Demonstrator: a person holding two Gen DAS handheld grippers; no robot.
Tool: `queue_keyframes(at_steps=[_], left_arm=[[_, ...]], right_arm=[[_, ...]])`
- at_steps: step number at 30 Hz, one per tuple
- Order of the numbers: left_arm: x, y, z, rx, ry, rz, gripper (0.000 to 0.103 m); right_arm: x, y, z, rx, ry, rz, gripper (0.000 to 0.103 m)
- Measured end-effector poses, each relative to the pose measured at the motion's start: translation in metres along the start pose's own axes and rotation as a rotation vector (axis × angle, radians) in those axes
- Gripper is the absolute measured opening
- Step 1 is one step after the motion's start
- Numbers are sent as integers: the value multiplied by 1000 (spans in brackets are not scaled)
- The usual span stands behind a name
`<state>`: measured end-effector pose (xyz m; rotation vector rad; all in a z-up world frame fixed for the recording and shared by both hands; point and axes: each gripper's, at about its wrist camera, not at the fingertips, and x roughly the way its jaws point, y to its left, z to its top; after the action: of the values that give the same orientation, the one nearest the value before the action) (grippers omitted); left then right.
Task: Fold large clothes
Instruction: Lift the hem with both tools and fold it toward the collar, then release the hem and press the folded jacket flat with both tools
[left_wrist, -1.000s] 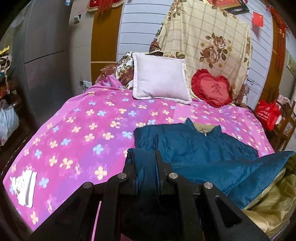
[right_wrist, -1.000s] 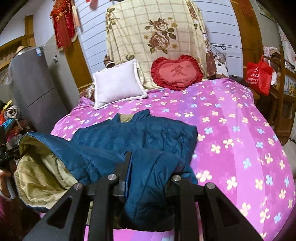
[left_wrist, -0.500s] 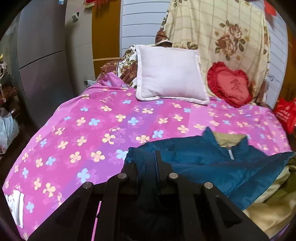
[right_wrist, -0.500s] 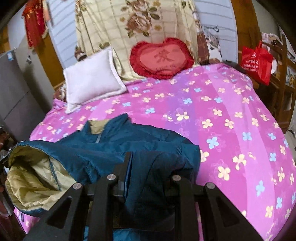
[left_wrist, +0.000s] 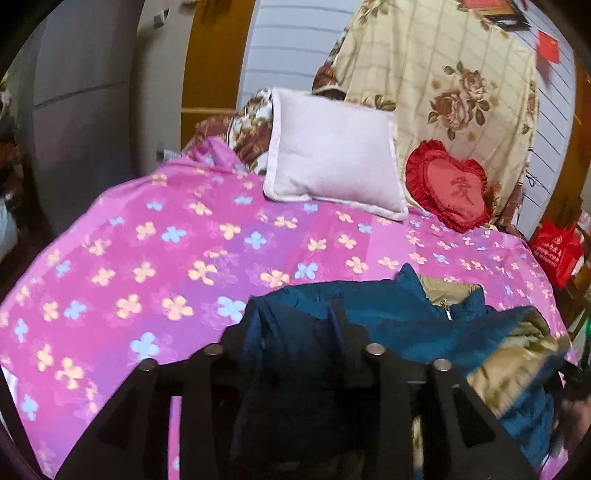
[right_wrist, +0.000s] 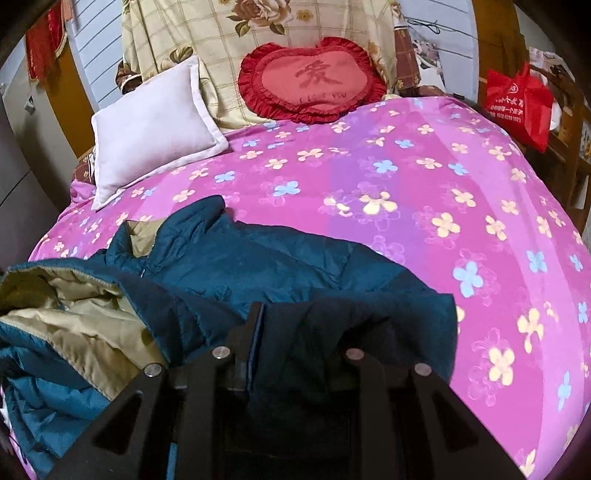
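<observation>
Teal jacket (right_wrist: 280, 266) lies on the pink flowered bed (right_wrist: 424, 206), collar toward the white pillow (right_wrist: 151, 125). Our left tongs (left_wrist: 295, 325) have just been opening, fabric still between them; our right tongs (right_wrist: 299, 321) clamp a jacket fold.

The red heart-shaped cushion (right_wrist: 312, 79) bears a large darker-red Chinese character, 爱, in its middle, and just below that character a small line in Latin letters reads "I LOVE YOU". To the right of the cushion, beyond the edge of the bed, a red bag (right_wrist: 517, 101) carries a round white logo and below it lines of white print with a row of digits, all too small to read.
</observation>
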<state>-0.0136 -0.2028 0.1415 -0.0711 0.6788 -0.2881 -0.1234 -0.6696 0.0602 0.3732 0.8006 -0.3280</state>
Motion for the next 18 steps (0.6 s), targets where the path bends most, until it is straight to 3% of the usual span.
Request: queue_keyframes(at_steps=[2, 8, 12, 15, 17, 18], left_arm=[[-18, 1, -1, 2, -37, 27, 31], [-52, -6, -16, -11, -104, 40, 31], [-39, -27, -34, 26, -34, 2, 31], [-19, -42, -45, 71, 15, 27, 31], [-6, -46, -50, 90, 32, 76, 31], [-1, -46, -52, 91, 41, 99, 31]], right_arm=[[3, 1, -1, 2, 0, -9, 26], [5, 4, 2, 9, 21, -25, 27], [-9, 5, 8, -15, 39, -30, 30], [-46, 1, 14, 15, -27, 28, 44], [-76, -1, 17, 28, -74, 99, 66], [-91, 0, 18, 19, -106, 111, 71]])
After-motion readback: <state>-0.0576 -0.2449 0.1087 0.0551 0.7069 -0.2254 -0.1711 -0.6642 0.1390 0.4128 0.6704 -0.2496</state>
